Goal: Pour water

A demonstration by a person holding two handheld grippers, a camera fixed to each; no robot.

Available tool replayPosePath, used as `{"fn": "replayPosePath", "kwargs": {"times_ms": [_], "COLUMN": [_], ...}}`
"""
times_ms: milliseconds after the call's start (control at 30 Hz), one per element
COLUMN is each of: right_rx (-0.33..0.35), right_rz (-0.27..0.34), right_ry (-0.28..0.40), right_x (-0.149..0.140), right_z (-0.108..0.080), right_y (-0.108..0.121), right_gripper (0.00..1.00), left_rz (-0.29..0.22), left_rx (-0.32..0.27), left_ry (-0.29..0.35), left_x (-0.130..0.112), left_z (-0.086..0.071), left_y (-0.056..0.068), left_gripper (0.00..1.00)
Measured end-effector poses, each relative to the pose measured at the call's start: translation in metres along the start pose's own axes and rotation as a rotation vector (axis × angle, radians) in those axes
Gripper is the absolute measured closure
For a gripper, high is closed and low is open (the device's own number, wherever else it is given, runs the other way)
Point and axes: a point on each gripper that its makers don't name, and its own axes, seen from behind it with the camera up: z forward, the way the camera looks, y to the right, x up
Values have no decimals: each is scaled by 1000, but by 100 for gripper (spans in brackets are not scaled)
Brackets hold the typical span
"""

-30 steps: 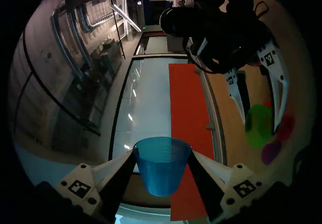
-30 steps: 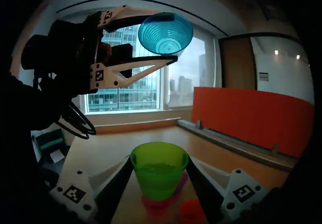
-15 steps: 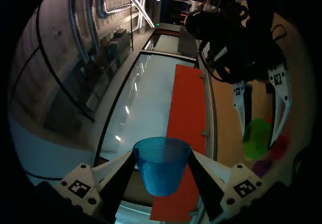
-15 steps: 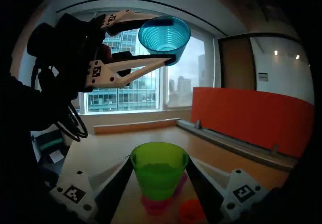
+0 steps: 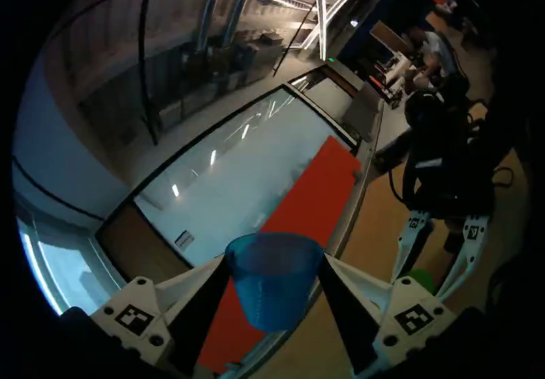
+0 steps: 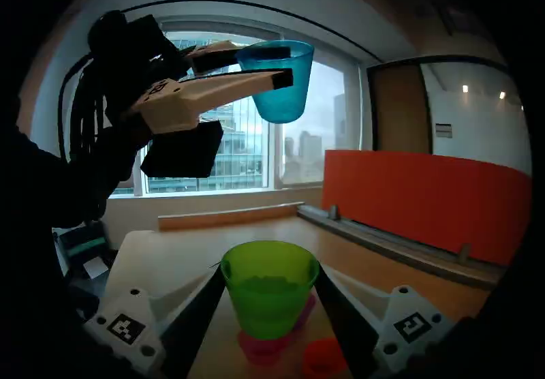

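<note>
Blue plastic cup clamped upright between both fingers of the left gripper, high above the wooden table. Green cup pinched likewise by the right gripper, directly over a pink cup, beside a red one. Contents of both held cups unclear. Pink and red cups seen in the right gripper view; ceiling pipes in the left gripper view.

The right gripper clasps a green cup upright between both fingers over the near end of the wooden table. A pink cup and a red cup sit just beneath it. High over the table's left side the left gripper pinches a blue cup, roughly upright against the window, and an orange partition runs along the table's right edge.
</note>
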Motion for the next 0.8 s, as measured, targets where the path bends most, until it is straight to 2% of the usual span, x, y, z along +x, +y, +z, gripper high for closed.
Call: {"fn": "replayPosePath", "kwargs": {"times_ms": [167, 600, 800], "right_rx": [-2, -5, -9], "right_rz": [2, 4, 3], "right_ry": [4, 13, 14], "right_x": [0, 3, 2], "right_z": [-1, -4, -4], "right_y": [1, 0, 0], "right_gripper": [9, 9, 9], "left_rz": [-138, -540, -675], "left_rx": [-6, -47, -66], "left_ry": [-5, 8, 6], "left_x": [-5, -14, -18], "left_z": [3, 4, 7], "left_y": [-5, -11, -9], "left_gripper": [13, 13, 13]}}
